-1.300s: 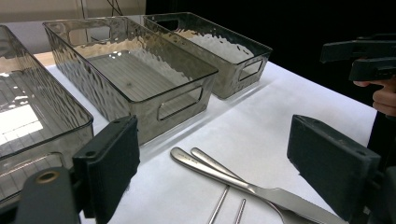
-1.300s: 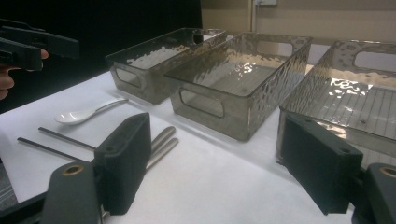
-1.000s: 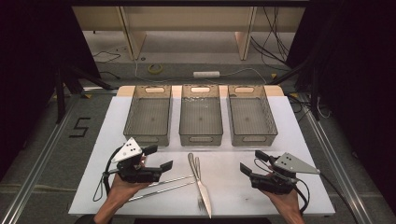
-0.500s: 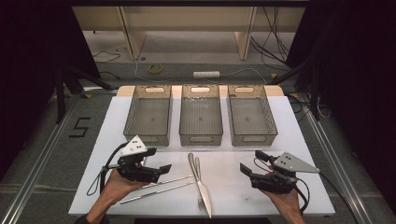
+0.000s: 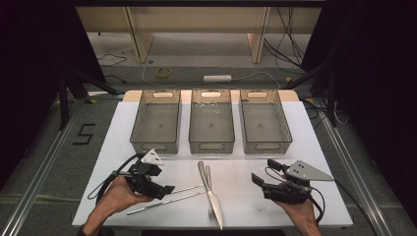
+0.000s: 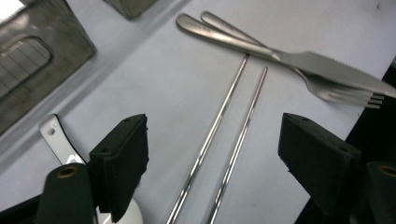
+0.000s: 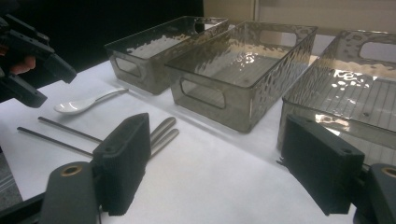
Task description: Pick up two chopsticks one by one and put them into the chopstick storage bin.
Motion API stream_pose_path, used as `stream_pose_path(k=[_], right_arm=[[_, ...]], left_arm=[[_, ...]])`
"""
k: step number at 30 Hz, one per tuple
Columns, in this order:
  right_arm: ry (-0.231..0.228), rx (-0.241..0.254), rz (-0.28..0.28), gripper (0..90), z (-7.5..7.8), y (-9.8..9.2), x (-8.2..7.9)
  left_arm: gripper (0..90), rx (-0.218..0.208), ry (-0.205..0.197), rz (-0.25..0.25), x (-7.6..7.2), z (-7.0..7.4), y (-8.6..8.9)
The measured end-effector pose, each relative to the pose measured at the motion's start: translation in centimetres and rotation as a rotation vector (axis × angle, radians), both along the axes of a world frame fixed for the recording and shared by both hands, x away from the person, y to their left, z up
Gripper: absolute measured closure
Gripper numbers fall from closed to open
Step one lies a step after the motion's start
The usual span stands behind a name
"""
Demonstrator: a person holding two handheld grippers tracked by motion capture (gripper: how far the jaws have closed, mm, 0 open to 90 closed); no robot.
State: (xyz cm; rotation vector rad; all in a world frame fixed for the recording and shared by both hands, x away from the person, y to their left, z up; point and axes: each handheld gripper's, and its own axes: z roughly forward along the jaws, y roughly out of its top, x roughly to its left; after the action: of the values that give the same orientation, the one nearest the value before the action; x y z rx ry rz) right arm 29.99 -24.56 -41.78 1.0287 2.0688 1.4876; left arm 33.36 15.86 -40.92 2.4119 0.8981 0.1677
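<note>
My left gripper (image 6: 212,154) had its fingers spread but closing over the two chopsticks (image 6: 224,140), touching nothing; my right gripper's (image 7: 224,168) fingers stood spread, empty.

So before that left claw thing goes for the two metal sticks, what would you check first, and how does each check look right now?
1. The left gripper has its jaws open, though they have just been closing a little: ok.
2. The two thin steel chopsticks lie between those jaws, untouched: ok.
3. The chopsticks lie side by side, not crossed: ok.
4. The white ceramic spoon sits right by one jaw and might get nudged: not ok.
5. The steel knife and steel fork lie past the chopsticks' far ends; whether they touch: cannot tell.
6. The right gripper is open and well off to the side: ok.
</note>
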Motion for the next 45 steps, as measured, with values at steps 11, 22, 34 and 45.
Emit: stream_pose_path(k=[11,22,34,45], right_arm=[[0.009,-0.010,0.010,25.2,0.0,0.1,0.0],[0.012,-0.017,0.017,25.2,-0.1,0.2,-0.1],[0.016,-0.029,0.023,25.3,-0.1,0.3,-0.1],[0.018,-0.032,0.027,25.6,-0.1,0.4,-0.2]], left_arm=[[32.1,0.172,0.131,-0.054,-0.2,-1.8,-0.5],[47.8,0.265,0.185,-0.100,-0.4,-3.0,-0.8],[60.1,0.339,0.213,-0.110,-0.4,-4.3,-1.0],[70.8,0.386,0.213,-0.145,-0.2,-5.1,-1.0]])
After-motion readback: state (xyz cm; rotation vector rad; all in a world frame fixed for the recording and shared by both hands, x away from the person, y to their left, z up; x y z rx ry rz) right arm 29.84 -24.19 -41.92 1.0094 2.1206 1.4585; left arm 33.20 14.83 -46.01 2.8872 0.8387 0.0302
